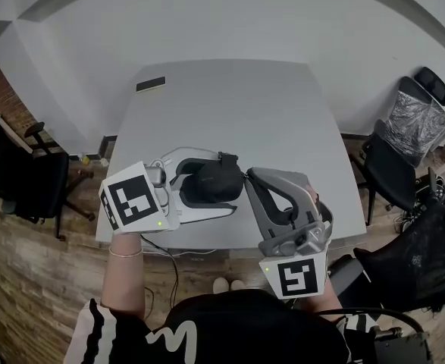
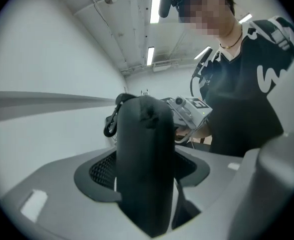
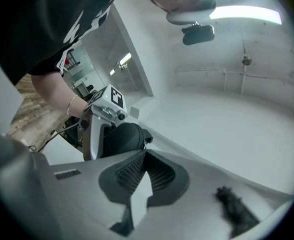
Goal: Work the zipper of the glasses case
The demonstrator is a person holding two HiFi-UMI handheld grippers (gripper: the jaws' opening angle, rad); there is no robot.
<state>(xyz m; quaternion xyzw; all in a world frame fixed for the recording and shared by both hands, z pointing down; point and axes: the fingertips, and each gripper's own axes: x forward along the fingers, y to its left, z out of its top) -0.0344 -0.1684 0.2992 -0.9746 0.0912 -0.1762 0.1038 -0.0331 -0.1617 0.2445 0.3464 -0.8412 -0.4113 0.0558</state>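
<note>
The black glasses case point(image 1: 207, 184) hangs above the near edge of the grey table point(image 1: 283, 120), clamped between the jaws of my left gripper point(image 1: 228, 183). In the left gripper view the case point(image 2: 147, 149) stands on end between the pads and fills the middle, with a small loop point(image 2: 110, 125) at its far end. From the right, my right gripper point(image 1: 246, 182) has its tips against the case's end. In the right gripper view its pads meet at their tips point(image 3: 145, 153) beside a small tab on the case point(image 3: 126, 136). The zipper pull itself is hidden between them.
A small dark flat object point(image 1: 151, 84) lies at the table's far left corner. A cable point(image 1: 169, 255) hangs below the near edge. Office chairs stand to the left point(image 1: 25, 180) and right point(image 1: 400, 158) of the table.
</note>
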